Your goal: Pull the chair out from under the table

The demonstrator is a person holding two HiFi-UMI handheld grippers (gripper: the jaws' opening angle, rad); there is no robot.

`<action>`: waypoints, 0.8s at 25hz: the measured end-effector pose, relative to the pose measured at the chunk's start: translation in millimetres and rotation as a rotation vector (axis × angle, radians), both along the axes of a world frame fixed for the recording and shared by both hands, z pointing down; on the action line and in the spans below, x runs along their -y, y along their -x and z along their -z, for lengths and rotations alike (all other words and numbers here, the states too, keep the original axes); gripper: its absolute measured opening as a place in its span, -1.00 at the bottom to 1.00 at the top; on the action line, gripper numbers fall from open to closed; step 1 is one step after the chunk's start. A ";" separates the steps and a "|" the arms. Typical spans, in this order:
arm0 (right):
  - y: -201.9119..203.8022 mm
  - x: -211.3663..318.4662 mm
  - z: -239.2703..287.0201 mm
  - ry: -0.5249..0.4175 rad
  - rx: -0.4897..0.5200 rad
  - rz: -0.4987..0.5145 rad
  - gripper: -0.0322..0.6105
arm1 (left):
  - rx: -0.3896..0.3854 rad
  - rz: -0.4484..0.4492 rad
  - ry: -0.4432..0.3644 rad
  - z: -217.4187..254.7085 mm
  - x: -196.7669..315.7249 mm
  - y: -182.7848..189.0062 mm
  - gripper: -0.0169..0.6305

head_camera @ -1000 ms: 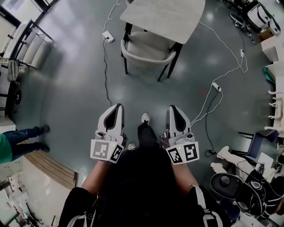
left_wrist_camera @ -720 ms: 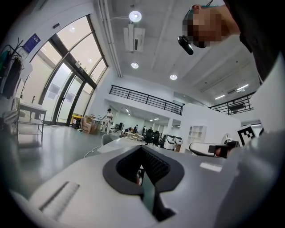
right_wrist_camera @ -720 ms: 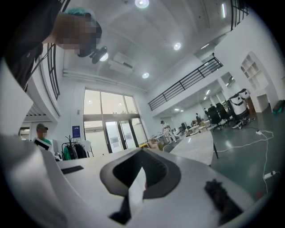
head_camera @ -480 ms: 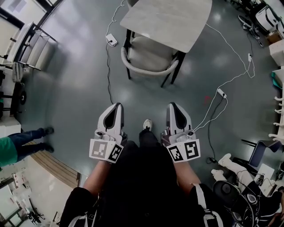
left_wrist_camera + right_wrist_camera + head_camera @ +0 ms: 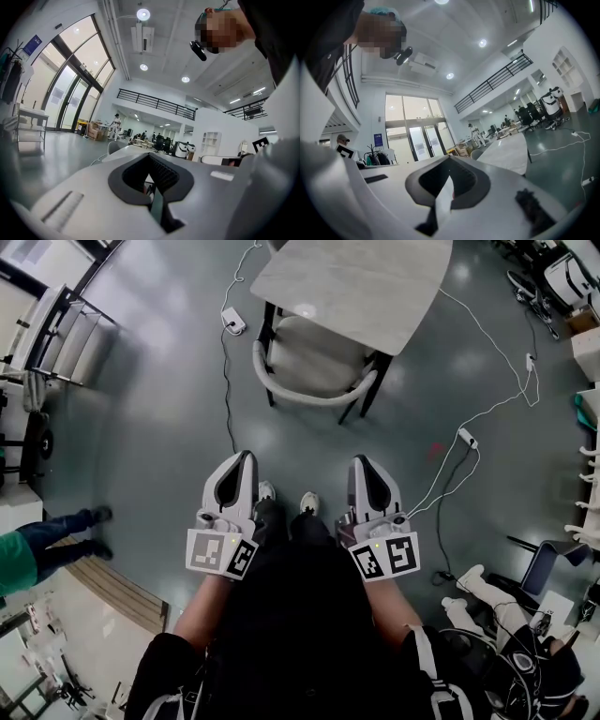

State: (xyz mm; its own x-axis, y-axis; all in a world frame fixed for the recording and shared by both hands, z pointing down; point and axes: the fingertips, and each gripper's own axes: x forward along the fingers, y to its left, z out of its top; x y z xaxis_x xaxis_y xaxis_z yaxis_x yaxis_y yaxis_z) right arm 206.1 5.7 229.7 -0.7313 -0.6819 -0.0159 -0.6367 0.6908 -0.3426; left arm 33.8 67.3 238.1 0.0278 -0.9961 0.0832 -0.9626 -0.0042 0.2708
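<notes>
Compared with a second earlier, the bench and chair lie slightly lower in the head view, nearer the person, and a second shoe has come into sight ahead of the person's body. At far left, a bystander's legs in blue trousers stand on the grey floor, below a metal rack. A thin cable runs down the floor from a white plug block. Left hand-held gripper: jaws fully together, nothing between them, pointing toward the chair and well apart from it. The chair stands ahead, its pale seat partly tucked under the near edge of the light-topped bench, its curved back facing the person, black legs on the floor. Right hand-held gripper: jaws likewise pressed together and empty, side by side with the left one. At right, a white cord loops across the floor.
</notes>
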 end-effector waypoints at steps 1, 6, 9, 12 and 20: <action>2.8 1.8 -1.5 0.004 -0.002 -0.003 -0.85 | 0.001 -0.004 0.001 -0.7 3.0 2.8 -0.93; 23.5 13.9 -4.0 -0.003 -0.022 -0.027 -0.85 | -0.002 -0.037 0.007 -7.2 23.4 24.4 -0.93; 33.1 24.2 -8.6 0.001 -0.032 -0.057 -0.85 | 0.006 -0.078 0.008 -10.3 40.8 32.9 -0.93; 42.6 32.7 -14.7 0.017 -0.043 -0.091 -0.85 | 0.002 -0.113 0.011 -13.1 55.7 44.1 -0.93; 68.1 55.9 -28.5 0.037 -0.091 -0.126 -0.85 | 0.050 -0.215 0.043 -26.6 91.4 64.6 -0.92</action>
State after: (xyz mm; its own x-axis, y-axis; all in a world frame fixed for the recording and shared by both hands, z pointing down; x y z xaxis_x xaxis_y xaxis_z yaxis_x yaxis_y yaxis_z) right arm 137.9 -50.2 258.2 -0.6370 -0.7674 0.0735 -0.7472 0.5912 -0.3035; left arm -30.9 -24.1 264.7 0.2338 -0.9632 0.1324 -0.9532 -0.2002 0.2268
